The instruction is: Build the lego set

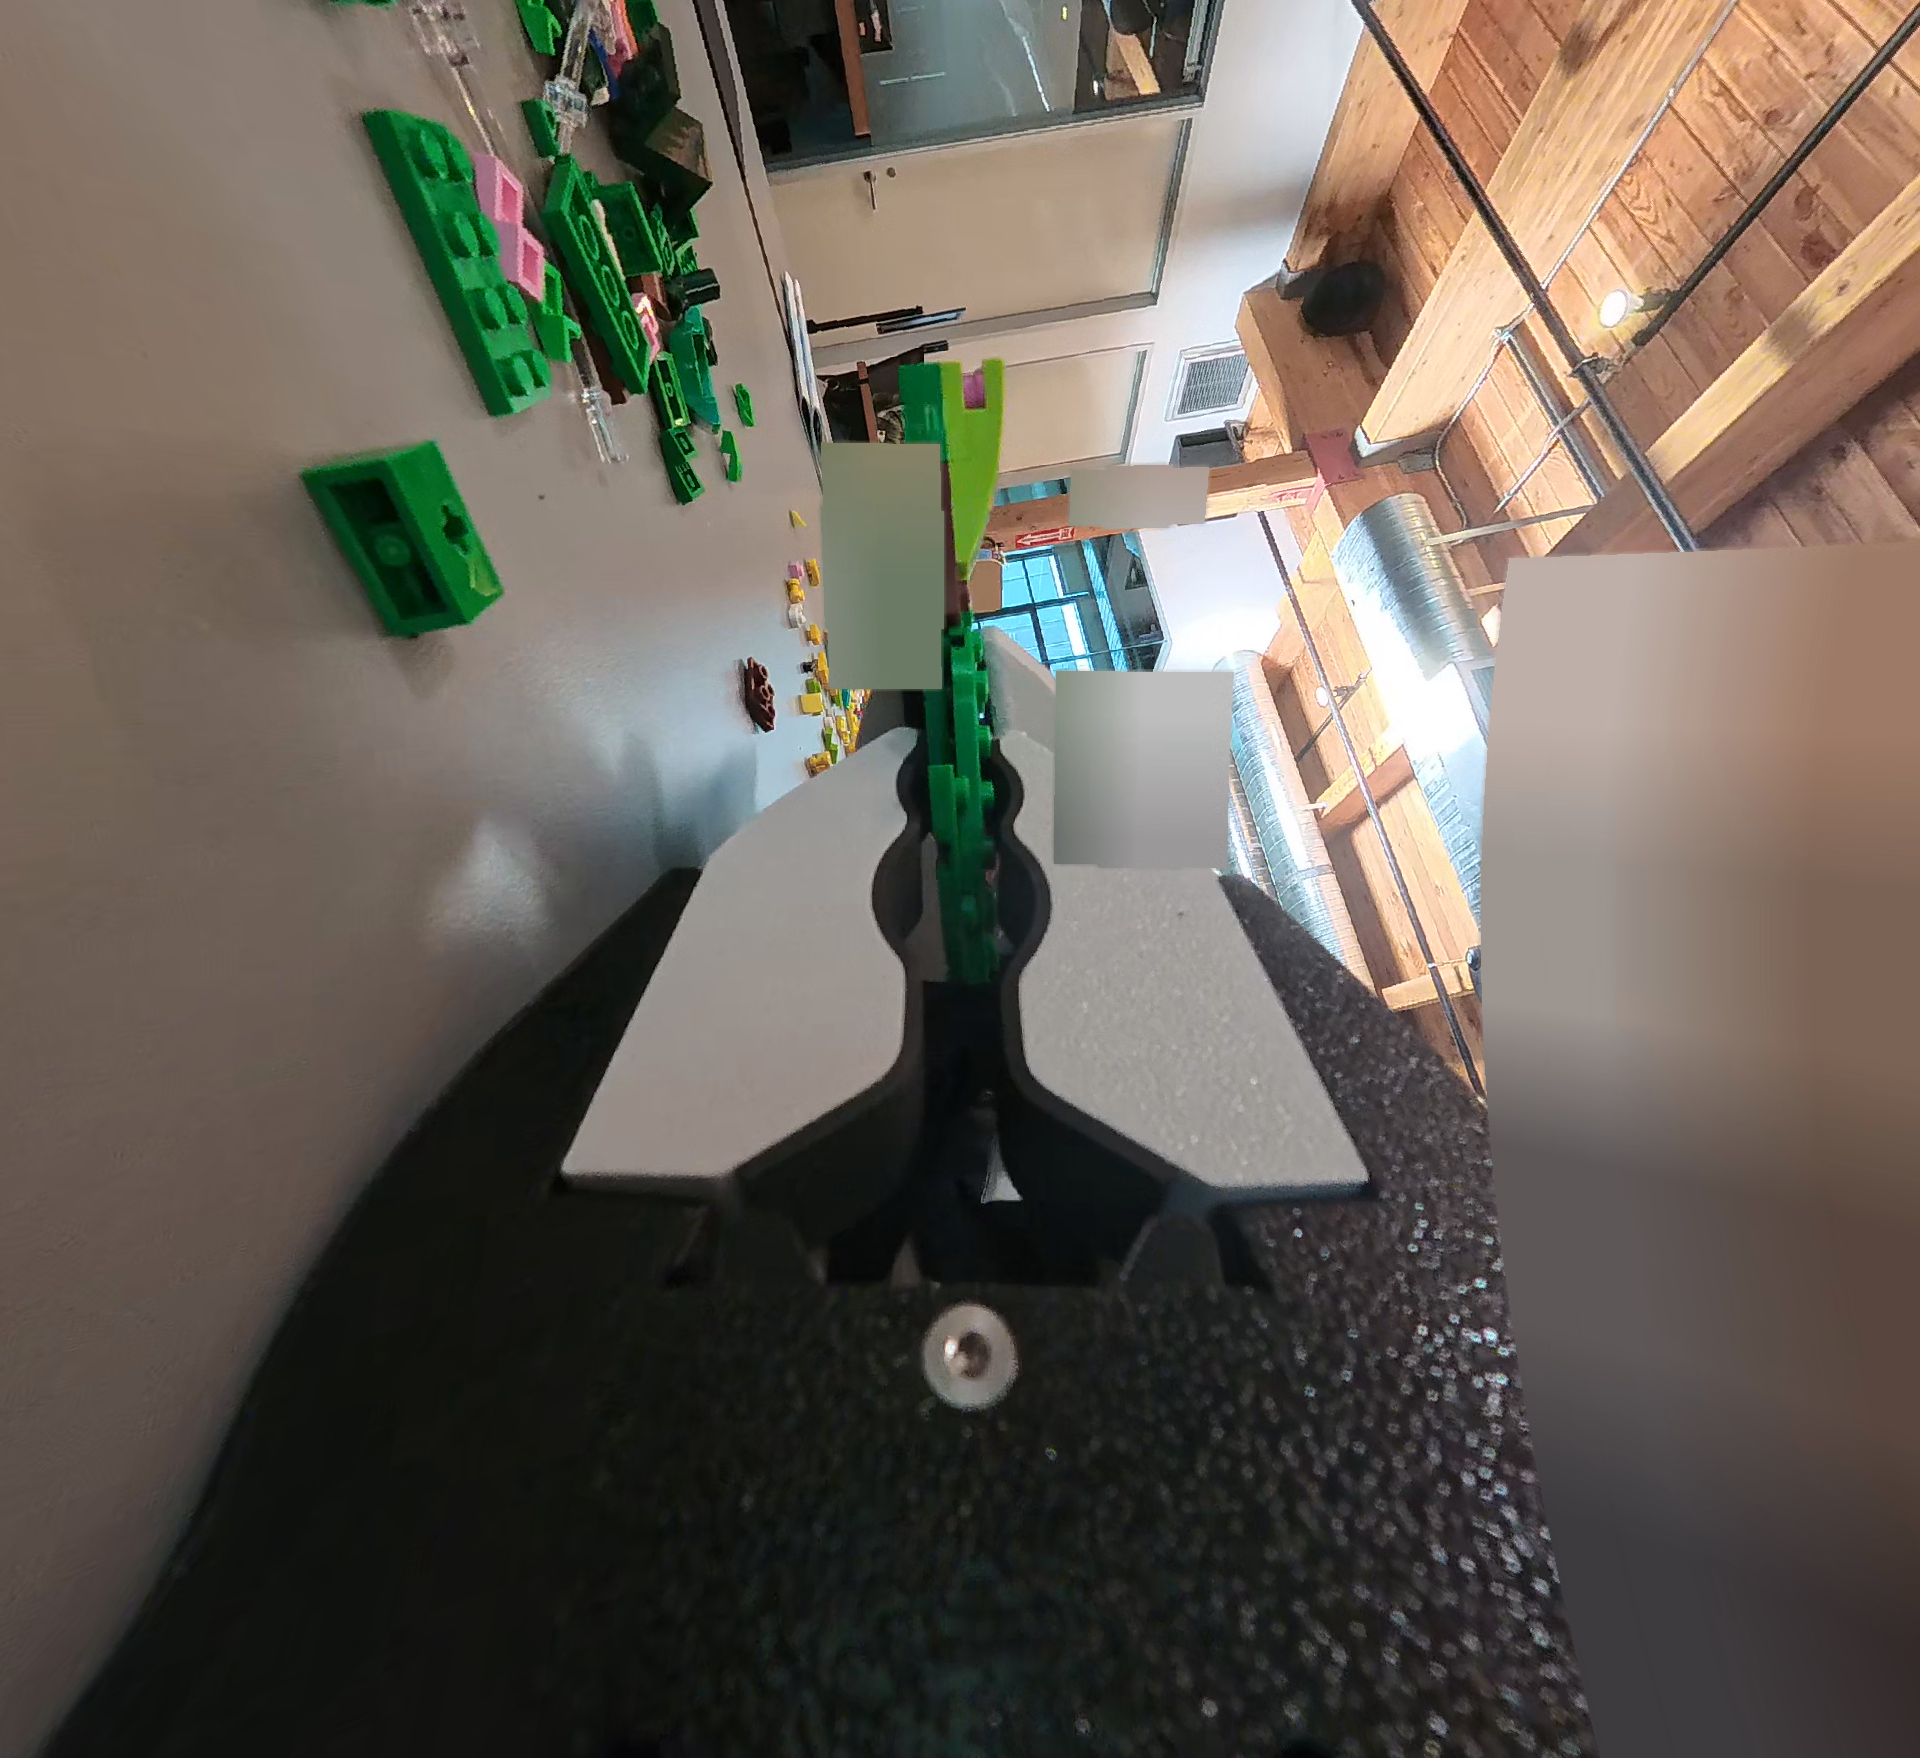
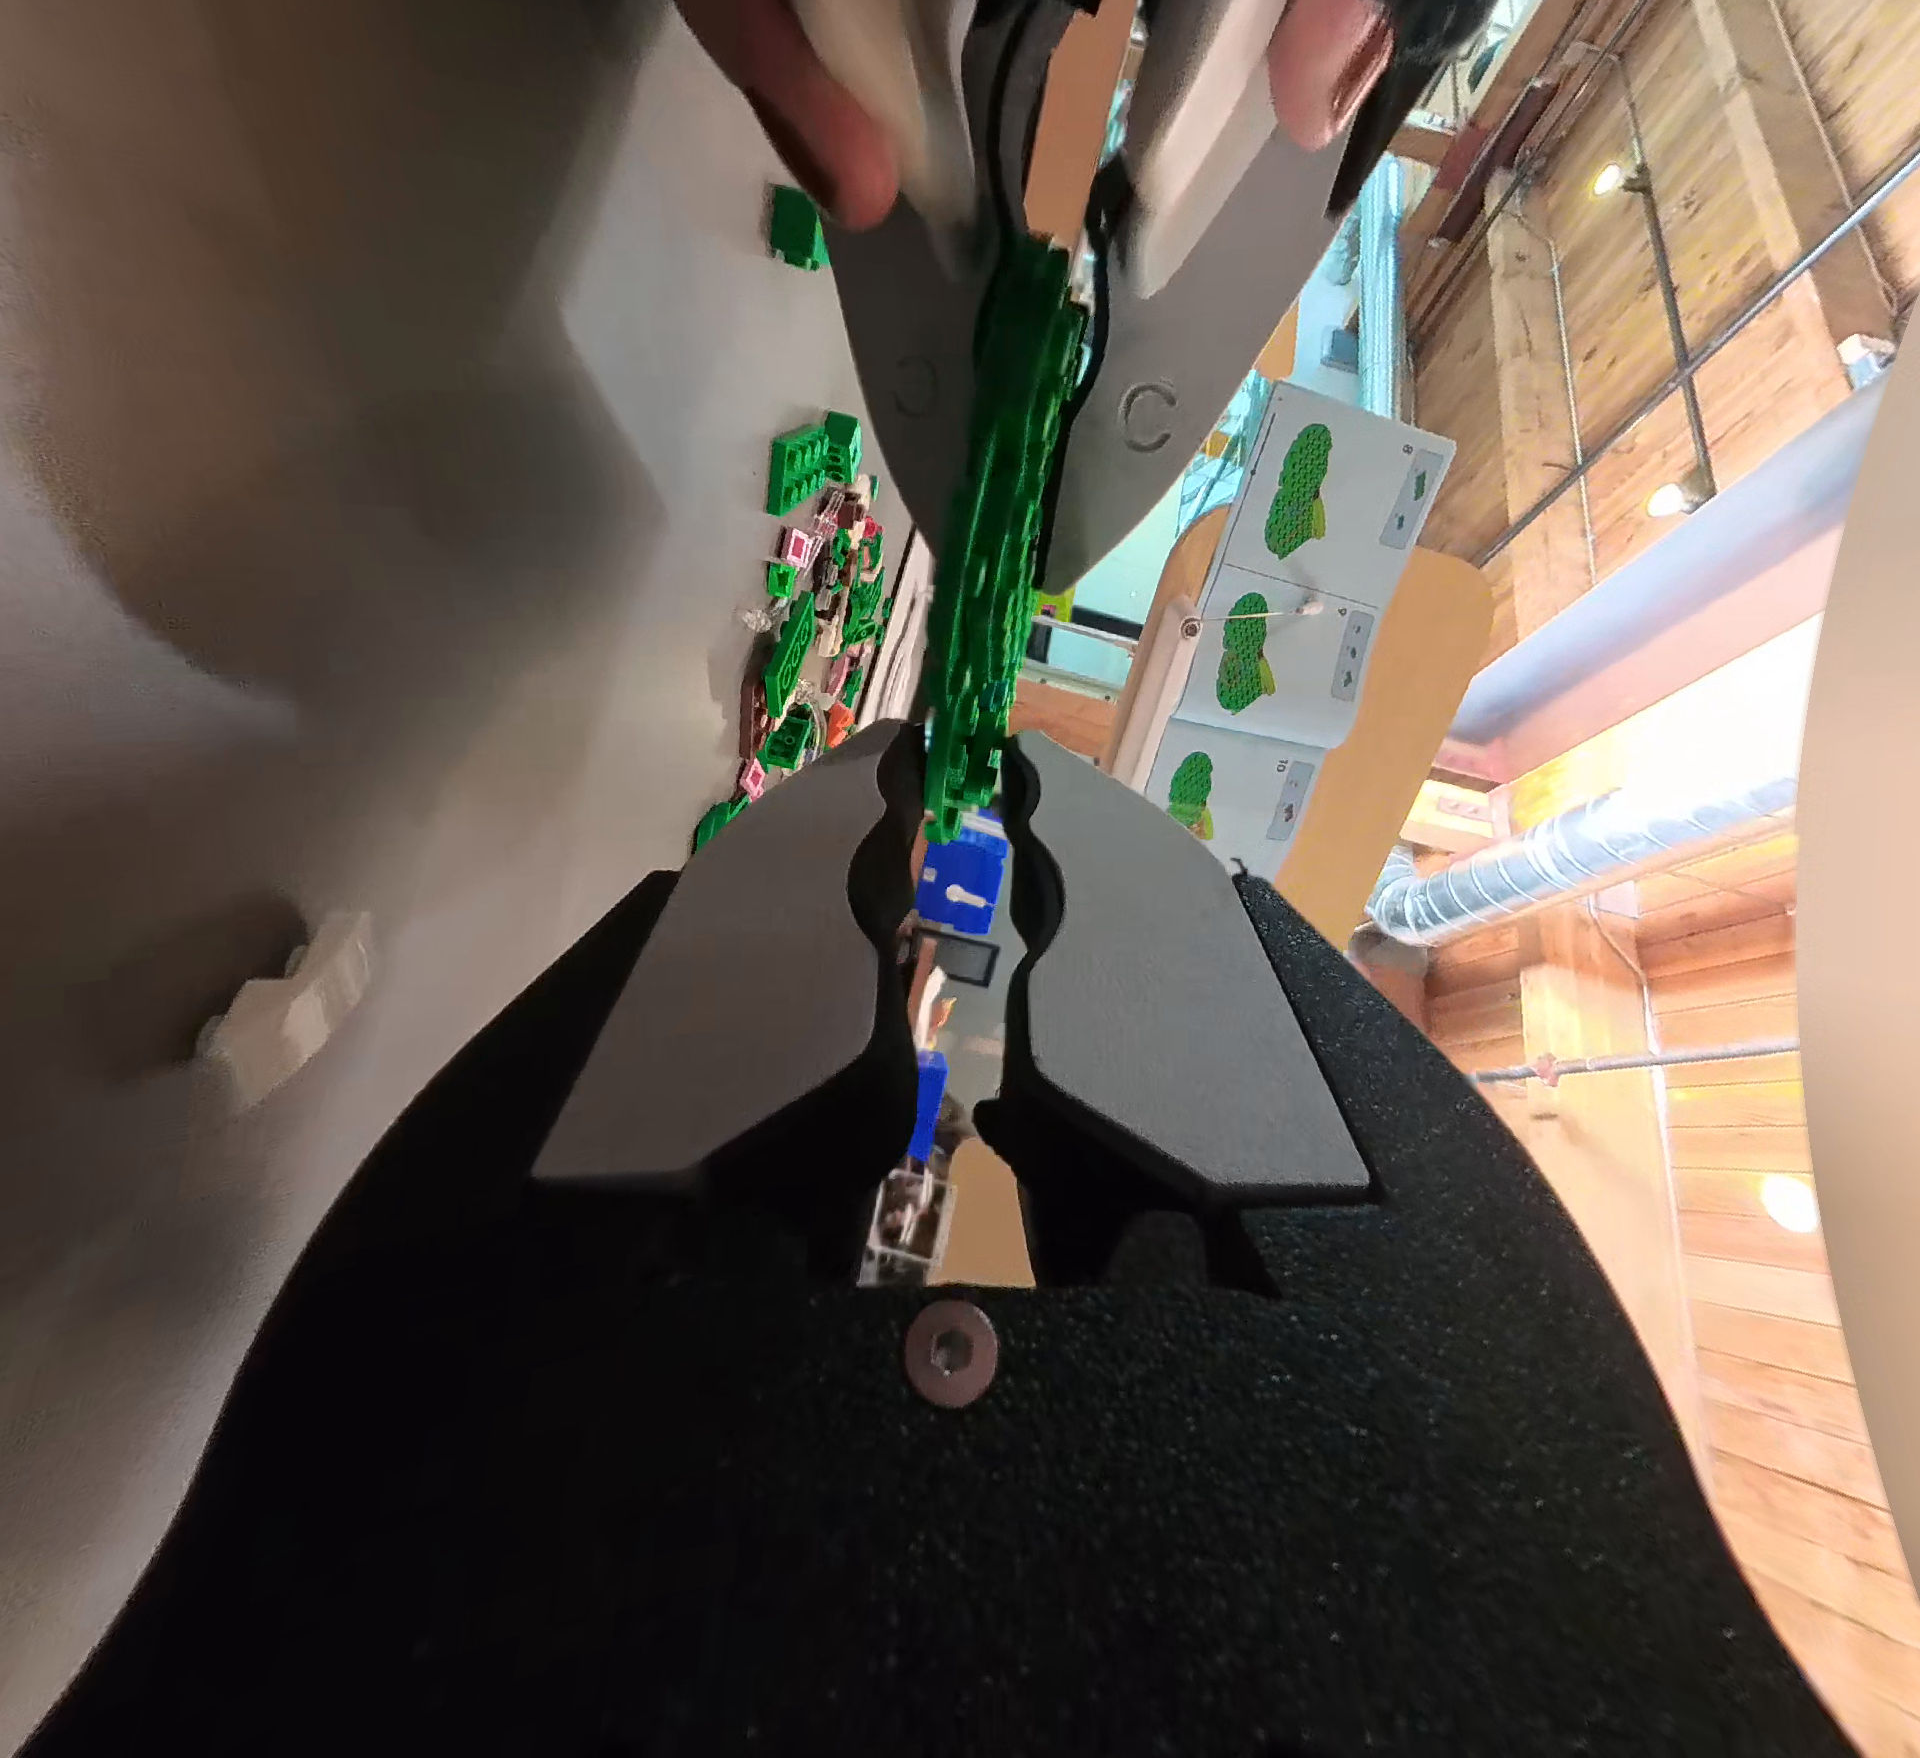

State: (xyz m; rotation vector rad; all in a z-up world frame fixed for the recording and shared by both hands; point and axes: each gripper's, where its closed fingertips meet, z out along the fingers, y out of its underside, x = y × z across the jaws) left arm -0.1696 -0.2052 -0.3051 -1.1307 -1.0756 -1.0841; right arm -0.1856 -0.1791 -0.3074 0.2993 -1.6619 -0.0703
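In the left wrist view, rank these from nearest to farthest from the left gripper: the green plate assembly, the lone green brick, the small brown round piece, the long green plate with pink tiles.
1. Green plate assembly: clamped in the left gripper.
2. Small brown round piece: on the table, just left of the fingertips.
3. Lone green brick: farther left, by itself.
4. Long green plate with pink tiles: upper left, in the pile.

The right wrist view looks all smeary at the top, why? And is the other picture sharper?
Right wrist view: the left gripper and the hand on it sit close to the lens and look motion-blurred; the green lego plate is smeared too. Left wrist view: the plate between the fingers is crisper, the loose bricks on the table are soft, and bright light glares at the right.
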